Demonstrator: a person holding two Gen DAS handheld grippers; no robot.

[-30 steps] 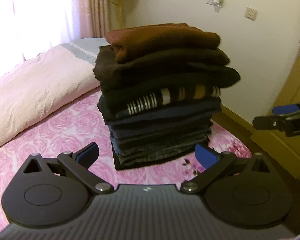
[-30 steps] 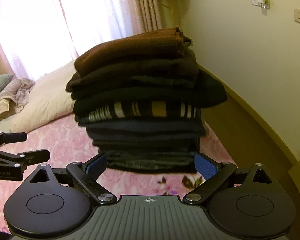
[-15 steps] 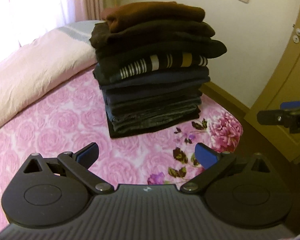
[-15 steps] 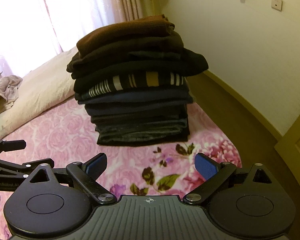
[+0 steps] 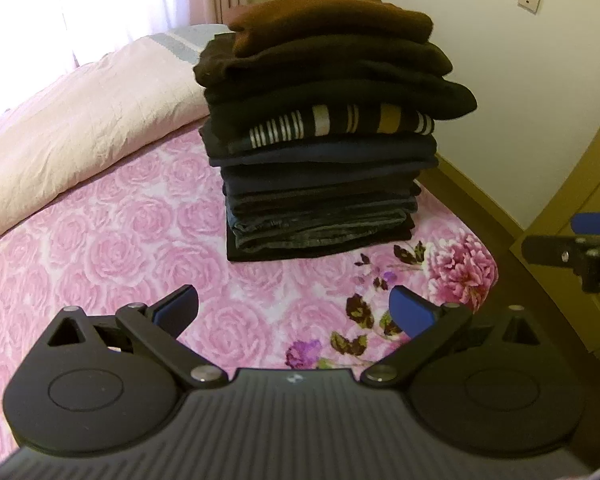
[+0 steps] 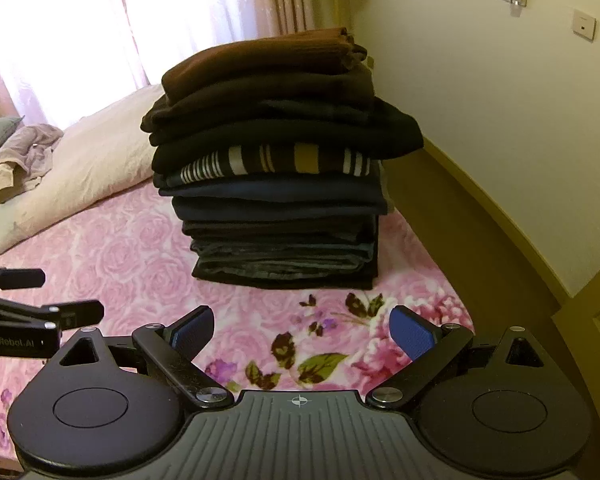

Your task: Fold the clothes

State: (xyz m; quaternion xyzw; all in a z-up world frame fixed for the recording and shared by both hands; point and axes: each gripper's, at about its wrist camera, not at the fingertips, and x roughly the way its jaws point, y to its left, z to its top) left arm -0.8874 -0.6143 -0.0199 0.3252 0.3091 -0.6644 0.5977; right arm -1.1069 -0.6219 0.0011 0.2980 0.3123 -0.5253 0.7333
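Item: stack of folded clothes, approx. a dozen dark pcs, brown sweater on top, sitting squared near corner of pink floral bed. Left gripper and right gripper: both spread wide, nothing held, short of stack. Status: stacked pcs lie folded; crumpled garments by pillow poss. left, can't confirm.

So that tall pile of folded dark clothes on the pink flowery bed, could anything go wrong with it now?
Possibly. The tall stack of folded dark clothes stands near the corner of the pink rose-patterned bedspread, and its upper brown and black sweaters overhang the narrower layers below, so a nudge might topple it floorward. Both the left gripper and right gripper are open and empty.
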